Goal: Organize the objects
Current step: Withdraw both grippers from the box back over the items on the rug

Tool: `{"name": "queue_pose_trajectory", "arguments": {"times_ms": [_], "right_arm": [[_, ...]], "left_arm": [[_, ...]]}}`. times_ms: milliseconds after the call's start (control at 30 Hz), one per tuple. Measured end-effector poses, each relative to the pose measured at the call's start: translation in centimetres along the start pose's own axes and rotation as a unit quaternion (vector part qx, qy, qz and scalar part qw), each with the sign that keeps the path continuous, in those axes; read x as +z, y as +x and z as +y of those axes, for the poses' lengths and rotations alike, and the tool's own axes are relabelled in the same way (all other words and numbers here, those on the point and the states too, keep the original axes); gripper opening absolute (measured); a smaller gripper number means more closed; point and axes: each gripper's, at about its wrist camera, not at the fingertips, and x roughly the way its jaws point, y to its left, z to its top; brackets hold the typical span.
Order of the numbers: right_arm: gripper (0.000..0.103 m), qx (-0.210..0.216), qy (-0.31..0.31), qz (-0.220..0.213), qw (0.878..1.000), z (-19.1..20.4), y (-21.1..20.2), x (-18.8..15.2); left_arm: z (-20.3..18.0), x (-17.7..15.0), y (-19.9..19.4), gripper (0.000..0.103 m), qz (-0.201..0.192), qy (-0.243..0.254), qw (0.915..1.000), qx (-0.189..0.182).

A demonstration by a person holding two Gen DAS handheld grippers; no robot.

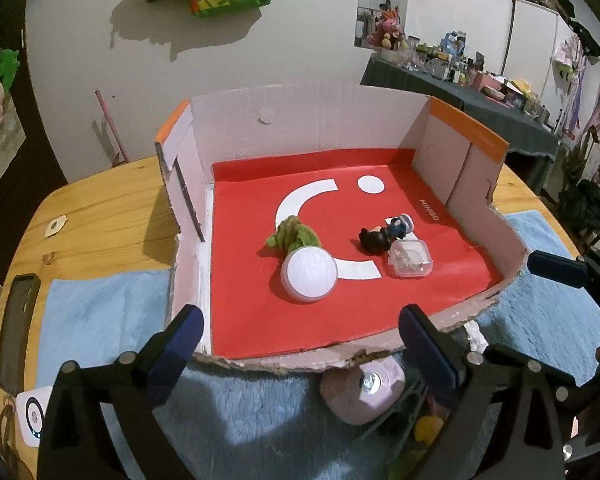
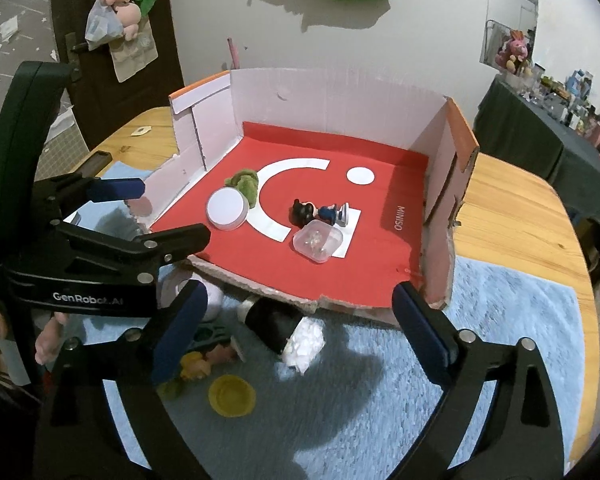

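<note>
A cut-down cardboard box (image 1: 300, 120) with a red floor holds a green plush (image 1: 294, 234), a white round jar (image 1: 309, 276), a small black and blue figurine (image 1: 384, 234) and a clear plastic case (image 1: 410, 258). My left gripper (image 1: 300, 336) hovers open at the box's torn front edge with nothing between its fingers. My right gripper (image 2: 302, 320) is open too, over the blue mat (image 2: 500, 320) just before that edge. Under it lie a black bottle with a white end (image 2: 276, 326), a yellow lid (image 2: 232, 394) and a small yellow and pink toy (image 2: 204, 360).
The box and mat sit on a round wooden table (image 2: 512, 208). A pink object (image 1: 362, 392) lies on the mat below the left gripper. A dark phone-like slab (image 1: 16, 328) and a white device (image 1: 32, 416) lie at the table's left. A cluttered dark table (image 1: 480, 92) stands behind.
</note>
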Motion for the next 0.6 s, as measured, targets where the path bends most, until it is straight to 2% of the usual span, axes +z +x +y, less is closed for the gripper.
{"name": "queue_pose_trajectory", "arguments": {"times_ms": [600], "right_arm": [[0.095,-0.008,0.0,-0.006,1.0,0.9,-1.5,-1.8]], "left_arm": [[-0.3,-1.9,-1.7,0.1,-0.005,0.0,0.9999,-0.012]]}}
